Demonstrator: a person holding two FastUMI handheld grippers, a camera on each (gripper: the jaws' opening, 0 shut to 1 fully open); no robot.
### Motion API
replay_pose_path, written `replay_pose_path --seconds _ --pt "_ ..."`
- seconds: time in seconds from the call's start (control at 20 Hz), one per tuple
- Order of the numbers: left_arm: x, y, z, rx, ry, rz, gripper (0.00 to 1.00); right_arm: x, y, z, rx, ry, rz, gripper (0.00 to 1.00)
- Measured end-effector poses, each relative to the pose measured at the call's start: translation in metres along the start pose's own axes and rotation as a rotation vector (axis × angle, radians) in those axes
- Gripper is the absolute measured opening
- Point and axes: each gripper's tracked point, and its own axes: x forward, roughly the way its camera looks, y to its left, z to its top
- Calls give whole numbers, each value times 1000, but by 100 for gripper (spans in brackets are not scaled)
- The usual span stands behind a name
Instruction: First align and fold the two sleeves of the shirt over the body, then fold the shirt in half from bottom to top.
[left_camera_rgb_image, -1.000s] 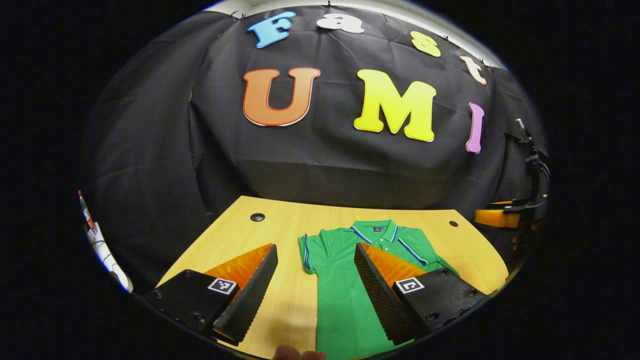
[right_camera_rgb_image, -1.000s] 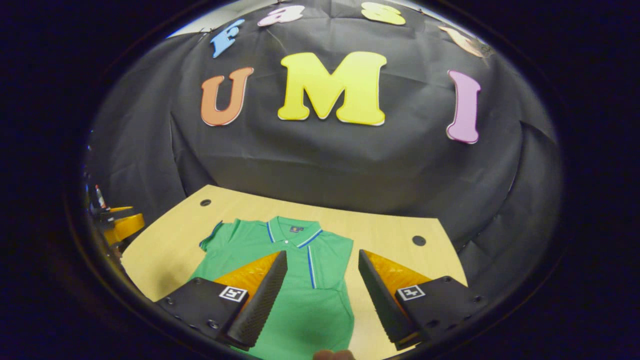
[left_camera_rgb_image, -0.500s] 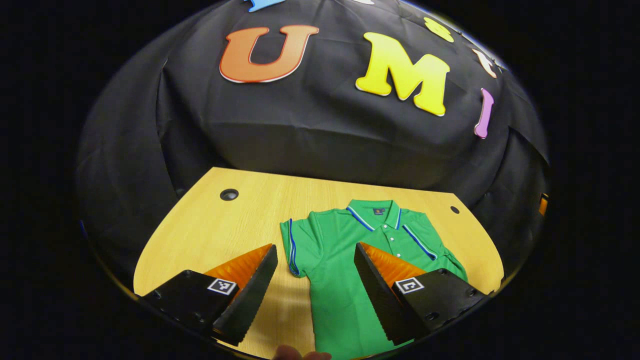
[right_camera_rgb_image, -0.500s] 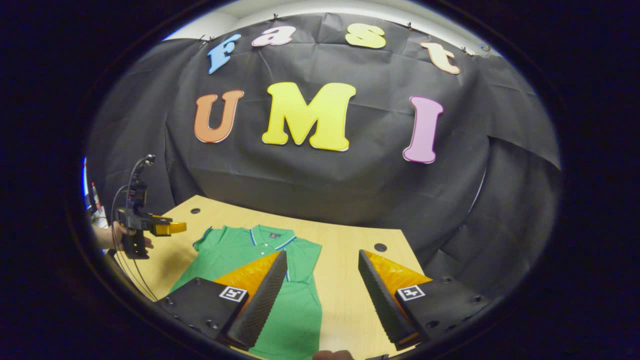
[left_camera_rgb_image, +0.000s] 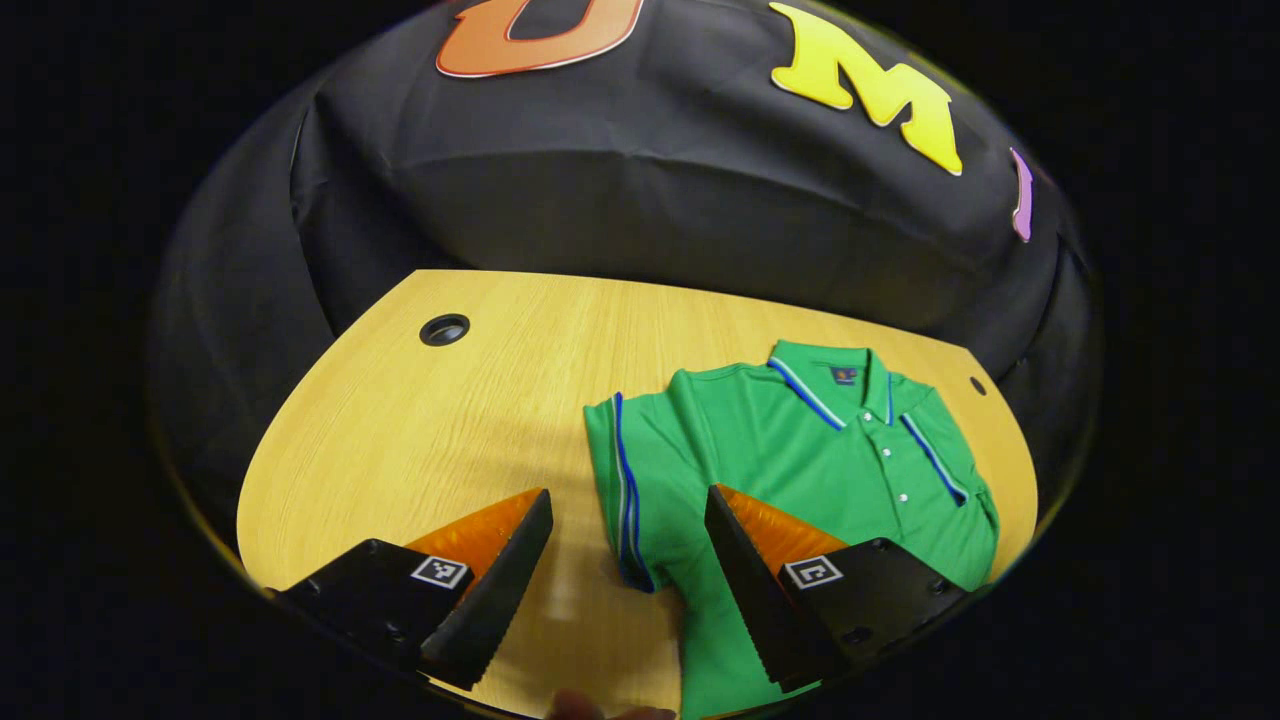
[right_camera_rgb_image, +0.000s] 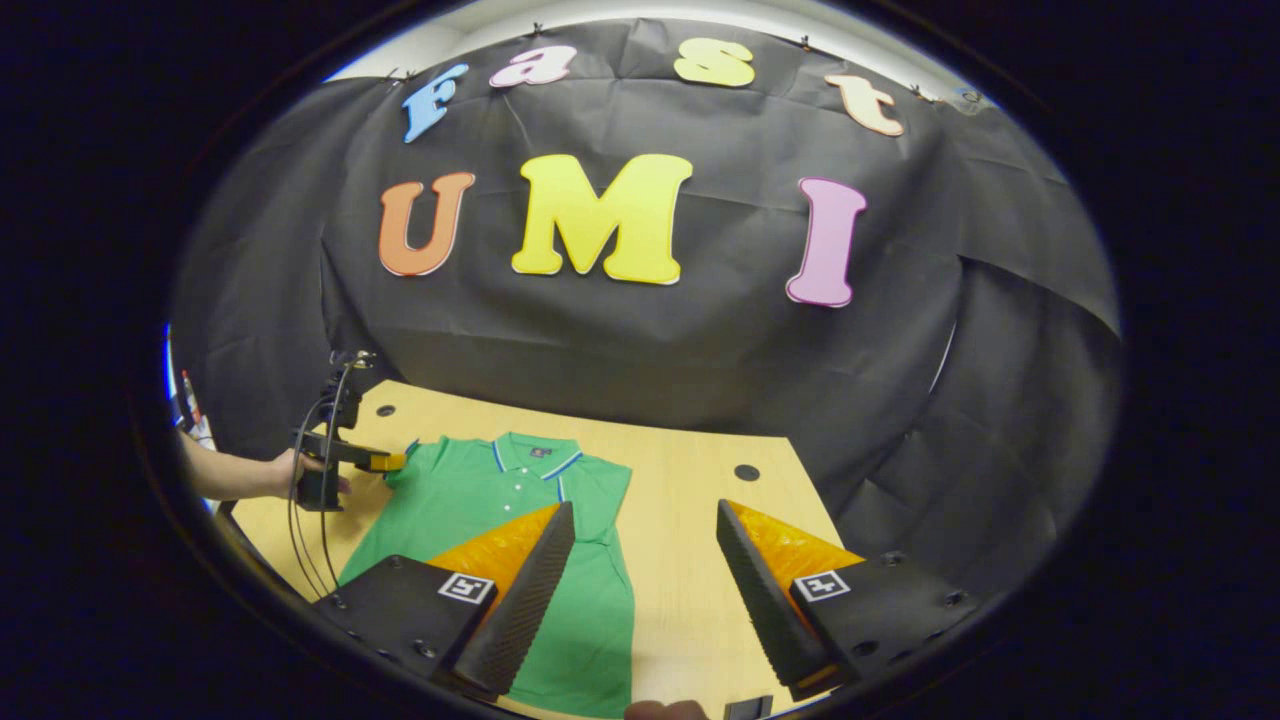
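the table (left_camera_rgb_image: 420, 430) carries the shirt (left_camera_rgb_image: 790, 450), which lies flat and face up, collar toward the wall. in the left gripper view the shirt sits at about 3 o'clock of centre, running down to 5 o'clock under the right-hand finger. in the right gripper view the shirt (right_camera_rgb_image: 480, 500) lies at 7 o'clock, with bare wood from 5 to 6 o'clock.

the left gripper (left_camera_rgb_image: 625, 585) is wide open and holds nothing; the sleeve (left_camera_rgb_image: 625, 490) lies between its fingers, its striped cuff near 6 o'clock. from the right gripper view the left gripper (right_camera_rgb_image: 350, 455) hangs just by that sleeve's shoulder at 9 o'clock, a hand (right_camera_rgb_image: 290, 472) behind it. the right gripper (right_camera_rgb_image: 645, 600) is also spread wide and empty, well off the cloth's right edge.

likely trouble, by my reading: closing too deep would pinch sleeve and body together, so the whole shirt drags and skews. a shallow bite on the cuff could slip out mid-fold. with the right gripper idle, nothing pins the body, so a pull may wrinkle it.
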Motion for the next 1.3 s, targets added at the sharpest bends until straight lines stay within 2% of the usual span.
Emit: replay_pose_path --seconds 0.15,0.3,0.35,0.4,0.45,0.5,0.55,0.6,0.75,0.95,1.1,1.3 --pt "18 6 -4 1 19 4 97 6 -1 -6 63 30 2 90" --pt "28 12 -2 32 25 16 90 14 -8 -9 117 41 -14 93" --pt "29 13 -3 40 24 21 85 15 -9 -11 127 47 -15 90" --pt "31 17 -1 36 14 32 85 17 -9 -14 136 54 -15 90" --pt "31 24 -1 32 10 60 62 19 -9 -16 141 58 -16 90" --pt "31 28 0 26 -1 80 59 21 -10 -18 142 60 -21 93" --pt "31 30 -1 20 -2 92 31 22 -11 -20 140 66 -24 93" --pt "30 28 0 22 -4 85 23 23 -10 -24 136 72 -25 96" --pt "29 19 4 31 -13 46 6 23 -9 -32 129 86 -25 93" --pt "17 7 26 68 -50 20 3 26 -13 -33 116 77 -42 90" --pt "3 -8 43 91 -78 0 3 25 -19 -34 127 69 -72 95" --pt "-14 -44 63 120 -115 -36 3 16 -33 -37 159 64 -96 95"
